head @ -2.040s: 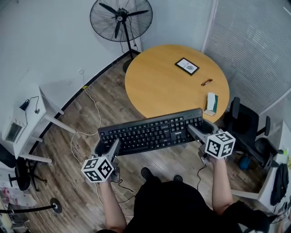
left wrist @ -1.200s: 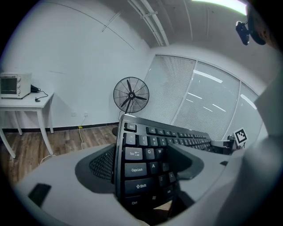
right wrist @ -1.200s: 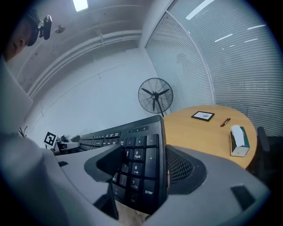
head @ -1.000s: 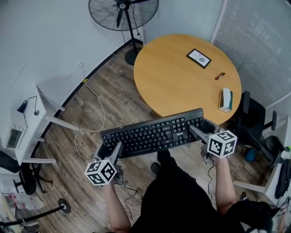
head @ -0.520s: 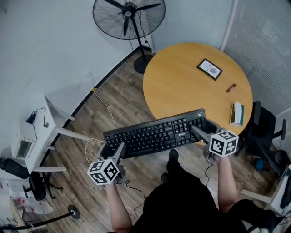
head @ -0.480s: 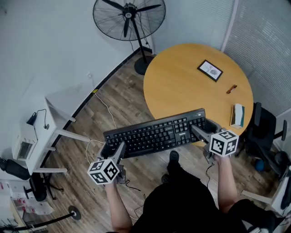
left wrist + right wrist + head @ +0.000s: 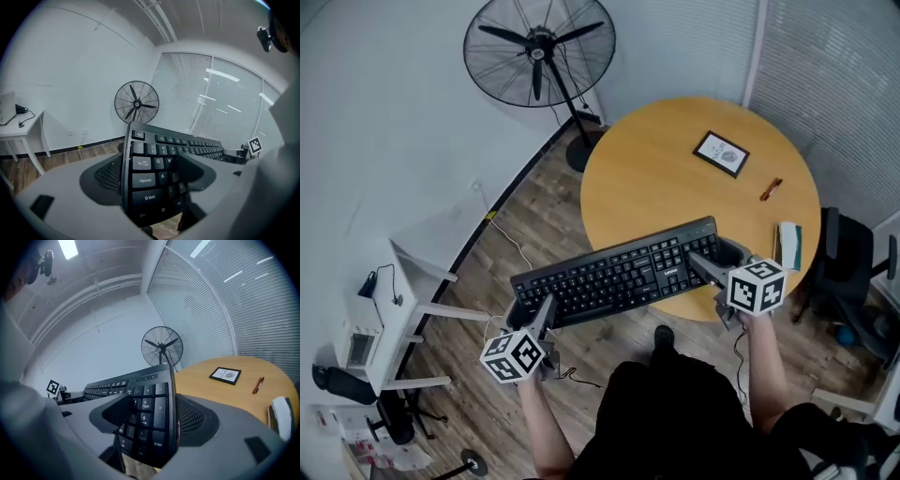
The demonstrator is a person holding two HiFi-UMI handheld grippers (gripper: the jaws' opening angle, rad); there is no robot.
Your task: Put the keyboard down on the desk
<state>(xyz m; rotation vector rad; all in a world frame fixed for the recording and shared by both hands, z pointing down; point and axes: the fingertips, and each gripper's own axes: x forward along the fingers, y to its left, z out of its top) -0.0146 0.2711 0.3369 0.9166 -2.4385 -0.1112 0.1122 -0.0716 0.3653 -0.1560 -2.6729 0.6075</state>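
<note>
One round desk (image 7: 656,187) — plank floor (image 7: 546,202), fan (image 7: 539,52)

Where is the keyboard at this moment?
Head view, centre: the keyboard is clamped at its ends by the left hand-held gripper and right hand-held gripper, right end over the near edge of the round table.

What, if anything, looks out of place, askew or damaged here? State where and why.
Only the keyboard: it hangs in the air, clamped at its ends by the left gripper and right gripper, its right end over the round table, the left over the floor. Nothing looks spilled or damaged.
</note>
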